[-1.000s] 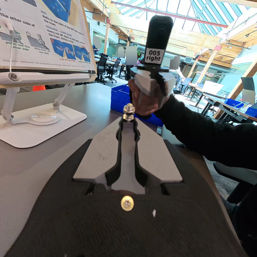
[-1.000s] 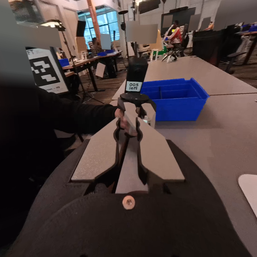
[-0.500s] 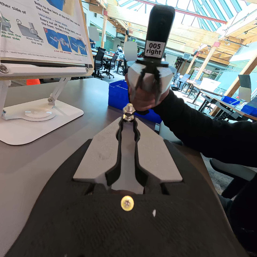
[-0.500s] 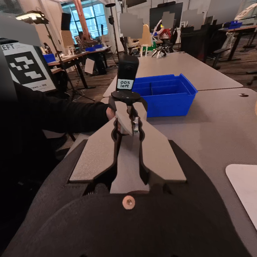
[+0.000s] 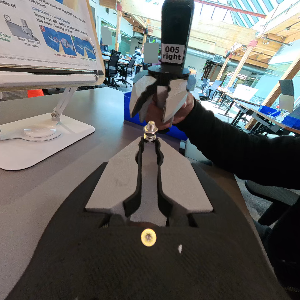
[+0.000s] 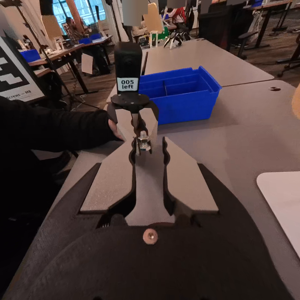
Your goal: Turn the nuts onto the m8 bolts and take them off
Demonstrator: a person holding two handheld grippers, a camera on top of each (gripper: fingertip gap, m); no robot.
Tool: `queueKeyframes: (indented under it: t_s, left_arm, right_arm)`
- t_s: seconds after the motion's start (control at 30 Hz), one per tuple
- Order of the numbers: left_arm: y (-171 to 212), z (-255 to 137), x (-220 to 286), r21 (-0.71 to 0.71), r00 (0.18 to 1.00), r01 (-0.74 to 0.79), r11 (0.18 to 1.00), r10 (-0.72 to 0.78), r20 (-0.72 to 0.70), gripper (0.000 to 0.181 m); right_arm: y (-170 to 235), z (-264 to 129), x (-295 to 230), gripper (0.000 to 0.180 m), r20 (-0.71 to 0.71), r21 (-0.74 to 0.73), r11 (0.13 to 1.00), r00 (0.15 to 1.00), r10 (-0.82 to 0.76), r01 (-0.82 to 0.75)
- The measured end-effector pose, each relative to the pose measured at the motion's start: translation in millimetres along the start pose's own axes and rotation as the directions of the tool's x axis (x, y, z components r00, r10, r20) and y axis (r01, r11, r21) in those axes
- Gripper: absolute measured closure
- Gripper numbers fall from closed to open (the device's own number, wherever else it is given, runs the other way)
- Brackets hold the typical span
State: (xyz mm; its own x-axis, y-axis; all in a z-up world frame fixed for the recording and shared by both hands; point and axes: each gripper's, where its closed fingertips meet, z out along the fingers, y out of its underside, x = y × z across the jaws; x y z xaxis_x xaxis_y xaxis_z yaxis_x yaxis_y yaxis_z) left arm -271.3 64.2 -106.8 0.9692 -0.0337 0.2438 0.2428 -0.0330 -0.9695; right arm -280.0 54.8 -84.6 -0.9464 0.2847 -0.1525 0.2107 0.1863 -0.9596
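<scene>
A silver M8 bolt (image 5: 150,125) stands upright with a hex nut (image 5: 150,129) threaded near its top. My left gripper (image 5: 149,139) is shut on the bolt's head and holds it above the grey table (image 5: 100,103). My right gripper (image 6: 148,140) is open, with its fingers on either side of the bolt (image 6: 142,134) and nut (image 6: 142,139), not touching them. In the left wrist view the right gripper (image 5: 151,118) hangs just above and behind the bolt. In the right wrist view the left gripper (image 6: 143,151) faces me.
A blue divided bin (image 6: 178,103) stands on the table behind the grippers; it also shows in the left wrist view (image 5: 128,105). A white stand (image 5: 40,142) with an instruction sheet (image 5: 48,32) stands to the left; its base (image 6: 284,203) shows at right. Black-sleeved arms (image 5: 235,154) reach in. Less than 4 cm separates the two grippers' tips.
My right gripper has opened from nearly shut and moved in around the bolt. My left gripper still holds the bolt and has shifted only slightly.
</scene>
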Motion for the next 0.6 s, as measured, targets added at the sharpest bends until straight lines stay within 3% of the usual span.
queueKeyframes:
  t_s: [0.07,0.1,0.13,0.17,0.2,0.23,0.3,0.4,0.5,0.53,0.6]
  left_arm:
    - [1.5,0.7,-0.1,-0.009,1.000,-0.007,1.000,0.007,0.005,0.169]
    - [2.0,0.3,0.2,-0.012,1.000,-0.004,1.000,0.004,-0.001,0.169]
    - [0.9,-0.4,0.6,-0.007,1.000,0.000,1.000,0.000,-0.006,0.169]
    - [-0.7,-1.4,-3.1,0.001,1.000,0.001,1.000,-0.001,0.017,0.169]
    - [-0.5,-2.4,-4.9,-0.003,1.000,0.002,1.000,-0.002,0.022,0.169]
    - [0.0,-2.8,-4.4,-0.005,1.000,0.012,1.000,-0.012,0.011,0.169]
    - [0.6,-1.9,-3.5,-0.004,1.000,0.022,1.000,-0.022,0.001,0.169]
    - [3.8,1.6,2.3,-0.024,1.000,0.002,1.000,-0.003,-0.011,0.169]
    - [6.4,1.6,0.9,-0.038,1.000,-0.004,0.999,0.003,-0.005,0.169]
    - [5.1,0.5,-2.6,-0.030,1.000,0.004,1.000,-0.004,0.010,0.169]
    - [2.6,-2.4,-6.4,-0.015,1.000,0.029,0.999,-0.029,0.011,0.169]
  right_arm:
    - [7.9,6.4,-13.2,0.158,0.076,-0.048,0.999,0.997,-0.001,0.005]
    - [8.4,6.0,-19.3,0.148,0.103,-0.054,0.998,0.995,-0.009,0.014]
    - [7.1,2.3,-23.9,0.152,0.123,-0.047,0.998,0.992,-0.031,0.037]
    - [3.0,-5.6,-37.8,0.180,0.204,-0.016,0.998,0.977,-0.062,0.066]
    - [-5.4,-13.2,-48.6,0.180,0.261,0.035,0.998,0.963,-0.067,0.060]
    - [-12.5,-17.1,-46.9,0.178,0.246,0.066,0.996,0.967,-0.067,0.053]
    - [-15.7,-14.9,-23.4,0.154,0.104,0.064,0.997,0.993,-0.054,0.047]
    - [-0.7,-2.7,-3.1,0.149,-0.002,-0.011,0.999,0.999,-0.035,0.035]
    - [9.4,2.8,-21.9,0.155,0.111,-0.064,0.998,0.994,-0.020,0.027]
    - [7.8,-4.5,-37.1,0.180,0.207,-0.053,0.997,0.978,-0.039,0.051]
    - [-8.4,-19.7,-55.7,0.180,0.306,0.034,0.998,0.951,-0.052,0.044]
